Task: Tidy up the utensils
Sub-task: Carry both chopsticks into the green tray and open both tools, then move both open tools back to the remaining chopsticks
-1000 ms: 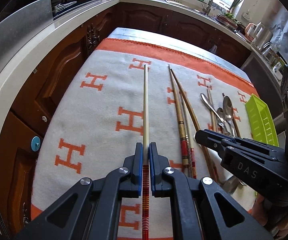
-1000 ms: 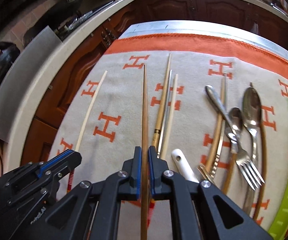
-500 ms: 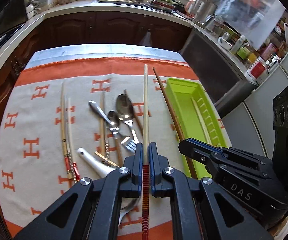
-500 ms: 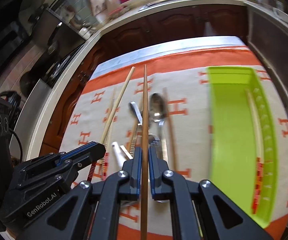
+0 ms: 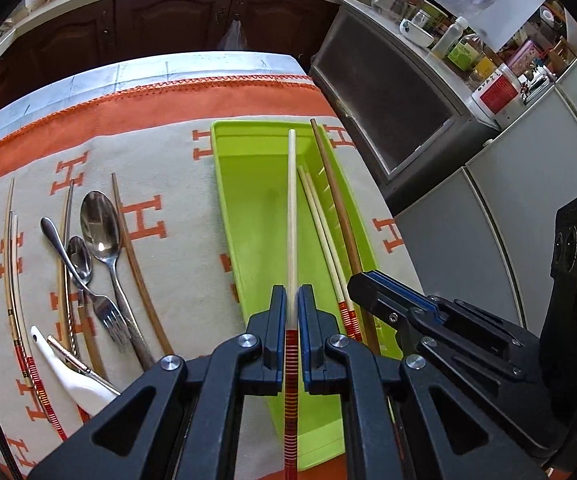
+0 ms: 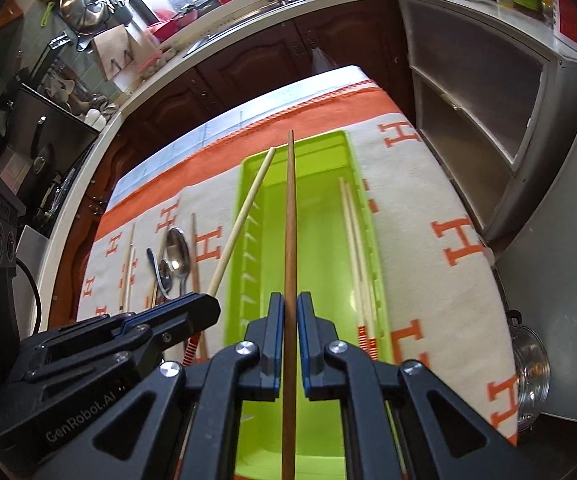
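Left gripper [image 5: 293, 308] clamped on a pale chopstick [image 5: 291, 216] running straight out between the jaws. Right gripper [image 6: 290, 316] just beside it, clamped likewise on a brown chopstick [image 6: 289, 220].

**What you can't really make out here**

The green tray [image 5: 248, 200] has its near end tucked behind the left gripper [image 5: 292, 308]. The pale chopstick [image 5: 291, 208] runs off the bottom edge, same for the brown chopstick [image 6: 289, 240] in the right view. Labels on the counter bottles [image 5: 464, 50] are too small to read.
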{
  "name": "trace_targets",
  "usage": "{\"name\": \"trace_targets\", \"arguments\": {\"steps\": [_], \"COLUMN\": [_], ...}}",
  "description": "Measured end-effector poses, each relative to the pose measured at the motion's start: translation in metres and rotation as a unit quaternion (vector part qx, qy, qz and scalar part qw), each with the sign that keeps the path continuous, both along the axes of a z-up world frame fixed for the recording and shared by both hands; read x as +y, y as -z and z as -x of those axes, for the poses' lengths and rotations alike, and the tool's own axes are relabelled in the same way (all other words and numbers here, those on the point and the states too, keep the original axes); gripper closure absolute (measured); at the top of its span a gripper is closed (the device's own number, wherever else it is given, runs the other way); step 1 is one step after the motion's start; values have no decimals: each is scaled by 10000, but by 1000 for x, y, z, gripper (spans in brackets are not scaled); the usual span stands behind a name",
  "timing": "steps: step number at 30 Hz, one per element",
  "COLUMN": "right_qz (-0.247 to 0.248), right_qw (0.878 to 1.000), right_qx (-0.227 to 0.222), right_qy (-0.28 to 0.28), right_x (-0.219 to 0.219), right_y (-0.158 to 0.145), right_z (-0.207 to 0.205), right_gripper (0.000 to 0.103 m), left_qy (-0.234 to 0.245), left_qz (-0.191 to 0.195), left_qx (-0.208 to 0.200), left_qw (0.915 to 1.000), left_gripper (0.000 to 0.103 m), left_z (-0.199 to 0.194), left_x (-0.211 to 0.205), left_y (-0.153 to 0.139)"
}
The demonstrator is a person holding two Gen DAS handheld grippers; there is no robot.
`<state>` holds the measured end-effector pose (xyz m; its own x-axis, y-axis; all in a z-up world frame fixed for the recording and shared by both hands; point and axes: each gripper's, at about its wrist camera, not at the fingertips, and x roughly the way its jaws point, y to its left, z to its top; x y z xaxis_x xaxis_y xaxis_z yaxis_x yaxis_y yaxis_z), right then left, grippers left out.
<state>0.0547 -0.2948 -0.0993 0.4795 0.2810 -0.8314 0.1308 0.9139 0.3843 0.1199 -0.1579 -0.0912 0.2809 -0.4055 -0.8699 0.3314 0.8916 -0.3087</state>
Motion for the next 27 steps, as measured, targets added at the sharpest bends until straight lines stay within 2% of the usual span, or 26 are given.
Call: {"name": "trace_targets", "arguments": {"steps": [1, 3, 5, 11, 19, 27], "right_qz": [45, 193, 313, 314, 302, 308], "right_qw": [10000, 9998, 9995, 9995, 9994, 9988], "right_qx": [13, 42, 51, 85, 28, -55], "right_qy": [2, 12, 4, -8, -192, -389], "right_x": [-2, -4, -6, -8, 4, 20], "right_y": [2, 5, 7, 12, 7, -3], "right_z": [-2, -4, -5, -5, 3, 16], "right_gripper": [96, 96, 96, 96, 96, 96], "left_qy": [-1, 0, -41, -195, -321, -412], "left_qz": [-24, -62, -143, -419, -717, -764], "left_qx": [15, 27, -6, -181, -547, -704], "left_qw": [10000, 10000, 9999, 9988, 9954, 9937], "left_gripper": [99, 91, 79, 67, 66, 63], "left_z": [-1, -3, -3, -2, 10, 25], "left_x": [-3, -7, -7, 5, 23, 42], "left_y": [2, 4, 4, 1, -13, -24]}}
